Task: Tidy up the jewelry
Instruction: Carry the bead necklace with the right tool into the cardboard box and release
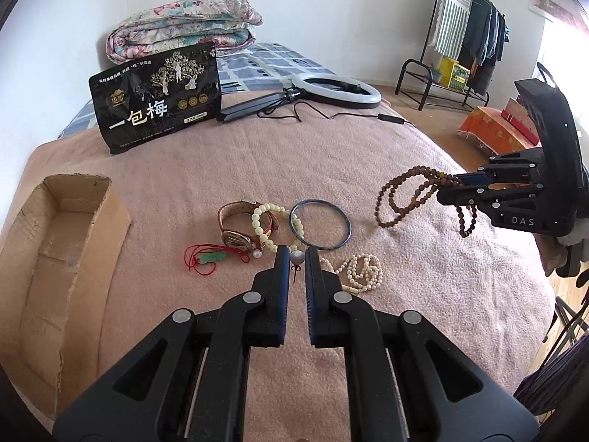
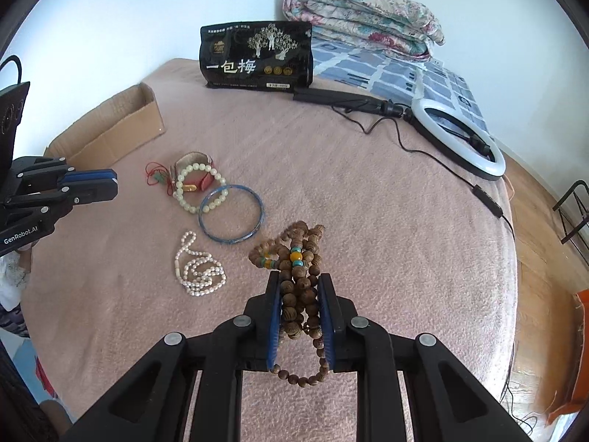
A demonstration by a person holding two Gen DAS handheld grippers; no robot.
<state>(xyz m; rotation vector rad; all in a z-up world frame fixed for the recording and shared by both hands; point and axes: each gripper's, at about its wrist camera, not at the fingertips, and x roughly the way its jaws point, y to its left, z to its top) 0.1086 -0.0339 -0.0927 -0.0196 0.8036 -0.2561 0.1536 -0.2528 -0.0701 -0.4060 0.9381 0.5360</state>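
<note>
My left gripper (image 1: 297,256) is shut on a pearl stud earring (image 1: 297,258), held just above the pink blanket. My right gripper (image 2: 300,280) is shut on a brown wooden bead necklace (image 2: 294,258) that hangs in loops; it also shows in the left wrist view (image 1: 405,191). On the blanket lie a blue bangle (image 2: 232,217), a cream bead bracelet (image 2: 195,188), a red-strap watch (image 1: 235,228), a red-cord jade pendant (image 1: 206,259) and a pearl necklace (image 2: 197,265). An open cardboard box (image 1: 55,258) sits at the left.
A black snack bag (image 1: 158,99) stands at the back of the bed. A ring light (image 1: 335,90) with its cable lies beside it. A folded floral quilt (image 1: 184,25) is behind. A clothes rack (image 1: 467,37) stands on the floor at right.
</note>
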